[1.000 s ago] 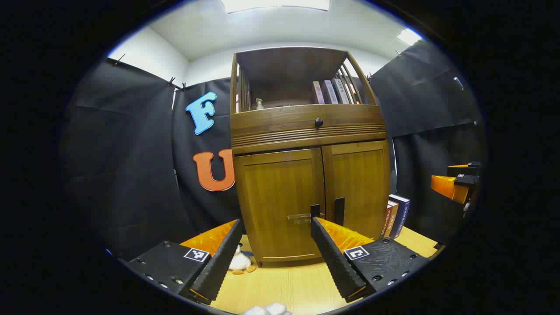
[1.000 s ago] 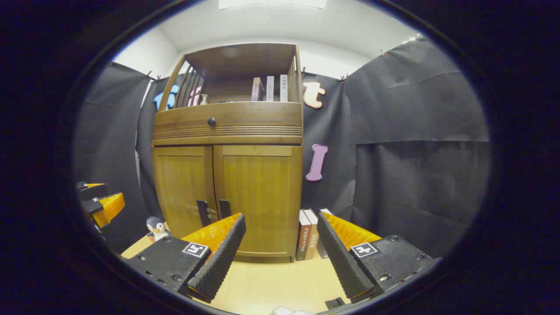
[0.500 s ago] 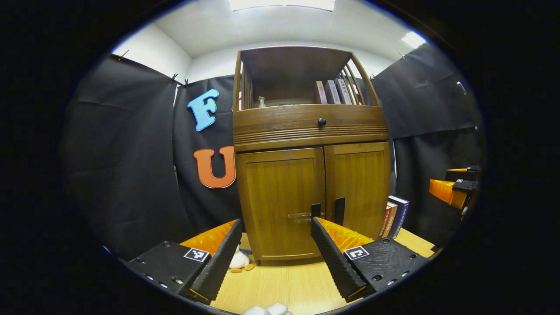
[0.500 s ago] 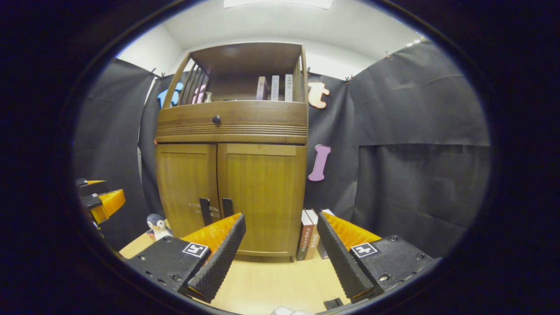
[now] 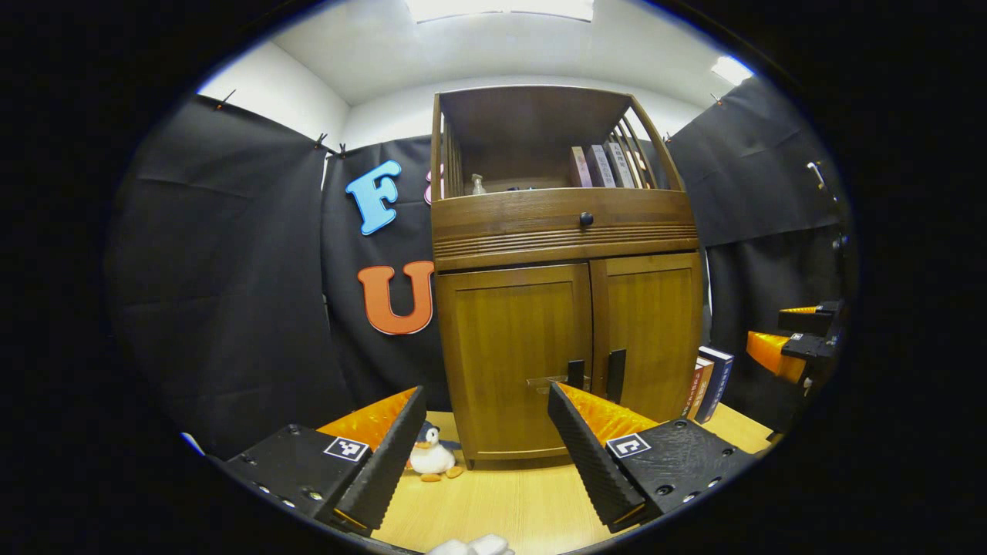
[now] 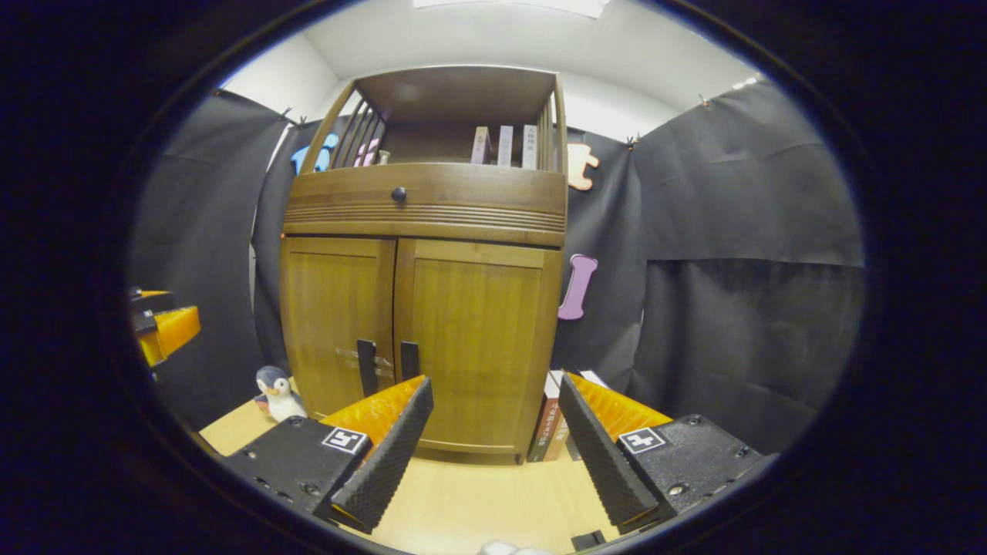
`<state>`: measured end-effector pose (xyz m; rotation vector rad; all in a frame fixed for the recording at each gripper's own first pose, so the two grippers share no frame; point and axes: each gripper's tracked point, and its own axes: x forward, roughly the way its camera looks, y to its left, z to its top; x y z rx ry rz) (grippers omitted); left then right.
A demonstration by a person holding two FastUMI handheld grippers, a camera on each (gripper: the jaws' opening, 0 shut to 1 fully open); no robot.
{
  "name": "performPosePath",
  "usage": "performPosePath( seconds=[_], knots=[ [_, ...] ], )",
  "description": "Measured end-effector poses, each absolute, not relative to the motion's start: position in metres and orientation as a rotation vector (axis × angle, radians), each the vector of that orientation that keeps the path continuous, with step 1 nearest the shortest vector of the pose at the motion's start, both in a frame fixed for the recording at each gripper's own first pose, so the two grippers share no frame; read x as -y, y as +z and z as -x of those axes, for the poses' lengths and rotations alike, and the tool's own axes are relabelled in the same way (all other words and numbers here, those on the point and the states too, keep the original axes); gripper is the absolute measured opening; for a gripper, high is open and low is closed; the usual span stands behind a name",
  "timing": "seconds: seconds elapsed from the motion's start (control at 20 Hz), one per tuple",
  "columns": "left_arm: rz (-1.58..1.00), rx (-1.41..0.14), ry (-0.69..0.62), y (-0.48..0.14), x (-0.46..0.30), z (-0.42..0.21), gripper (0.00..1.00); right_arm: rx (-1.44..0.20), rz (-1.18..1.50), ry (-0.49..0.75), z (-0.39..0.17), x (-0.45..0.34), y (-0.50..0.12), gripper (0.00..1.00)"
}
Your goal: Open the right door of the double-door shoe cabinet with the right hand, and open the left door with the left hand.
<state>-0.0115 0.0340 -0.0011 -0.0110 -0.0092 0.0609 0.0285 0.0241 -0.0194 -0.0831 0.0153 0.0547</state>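
**Both tools spread, cabinet doors shut**

Brown wooden double-door shoe cabinet [image 5: 567, 308] stands on the pale wood counter [image 5: 509, 501], against the black cloth wall. Left gripper view: cabinet at centre, slightly toward 1 o'clock. Right gripper view: same cabinet [image 6: 424, 308], centre toward 10 o'clock.

Left door [image 5: 513, 362] and right door [image 5: 651, 331] both flush and closed. Black vertical handle of the left door [image 5: 575, 375] and black vertical handle of the right door [image 5: 615, 376] sit side by side at the centre seam, low on the doors. From the right gripper view: handles at [image 6: 367, 367] and [image 6: 409, 361].

Left tool [image 5: 487, 443]: level, pointed forward at the left door, fingers spread wide, nothing between them. Well apart from the cabinet. Its right finger [image 5: 586, 455] overlaps the lower part of the left handle in the picture; contact cannot be told.

Right tool [image 6: 496, 439]: level, fingers spread wide, empty, aimed at the right door [image 6: 478, 347]. Short of the cabinet.

Each tool appears in the other's view: right tool at 3 o'clock [image 5: 794, 347], left tool at 9 o'clock [image 6: 162, 327].

Small plush penguin toy [image 5: 432, 456] on the counter at the cabinet's left foot. Upright books [image 5: 709, 381] just beside the cabinet's right side. More books [image 5: 605, 163] on the open upper shelf; round dark knob [image 5: 586, 219] on the drawer front.
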Motion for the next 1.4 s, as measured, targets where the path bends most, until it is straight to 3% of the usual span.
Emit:
performPosePath(
  seconds=[0.85, 1.4],
  knots=[
    [-0.008, -0.044, 0.197, -0.013, -0.08, 0.039, 0.96, -0.075, 0.071, 0.191, -0.178, -0.123, -0.069, 1.0],
    [-0.01, -0.081, 0.243, -0.021, -0.086, 0.033, 0.96, -0.153, 0.08, 0.179, -0.258, -0.153, -0.114, 1.0]
  ],
)
